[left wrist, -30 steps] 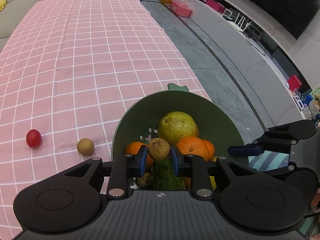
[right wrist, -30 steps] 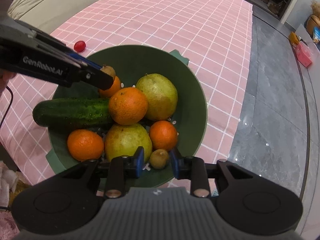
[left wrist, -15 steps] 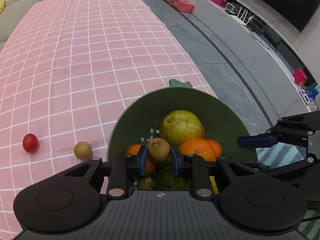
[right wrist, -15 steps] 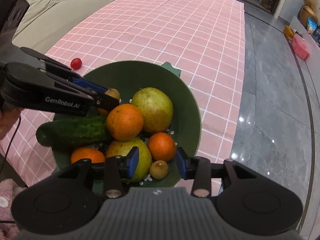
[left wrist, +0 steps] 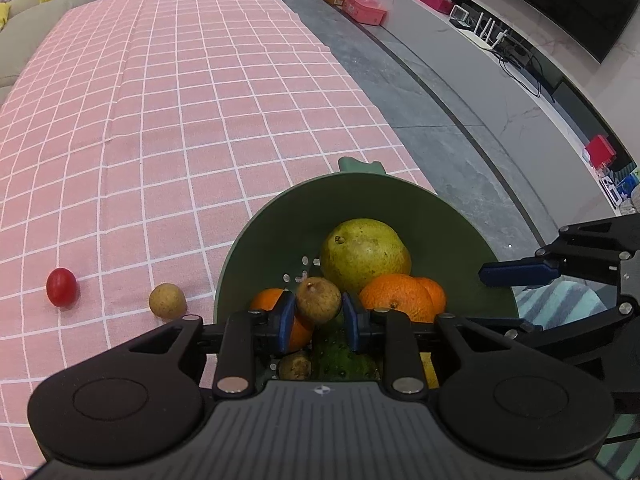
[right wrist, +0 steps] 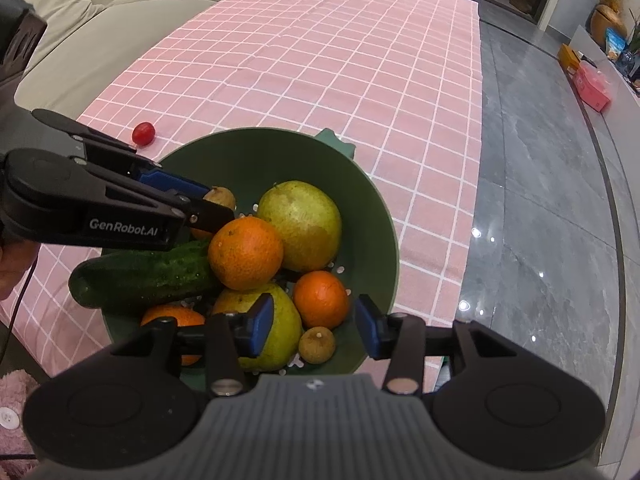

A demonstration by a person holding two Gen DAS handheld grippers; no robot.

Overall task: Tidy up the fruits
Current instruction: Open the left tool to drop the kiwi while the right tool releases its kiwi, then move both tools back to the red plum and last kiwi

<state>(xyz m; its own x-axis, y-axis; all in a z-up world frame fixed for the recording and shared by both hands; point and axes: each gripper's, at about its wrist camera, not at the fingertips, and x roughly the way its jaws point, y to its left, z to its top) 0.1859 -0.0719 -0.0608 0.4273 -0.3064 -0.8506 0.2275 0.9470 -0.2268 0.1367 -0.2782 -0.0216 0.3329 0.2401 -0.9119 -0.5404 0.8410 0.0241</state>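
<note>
The left tool (left wrist: pixel 318 316), jaws just easing apart, barely pinches a small brown fruit (left wrist: pixel 318 300) above the green bowl (left wrist: pixel 256 236); it may roll out. The right tool (right wrist: pixel 314 326) hangs released over another brown fruit (right wrist: pixel 317 345).
</note>
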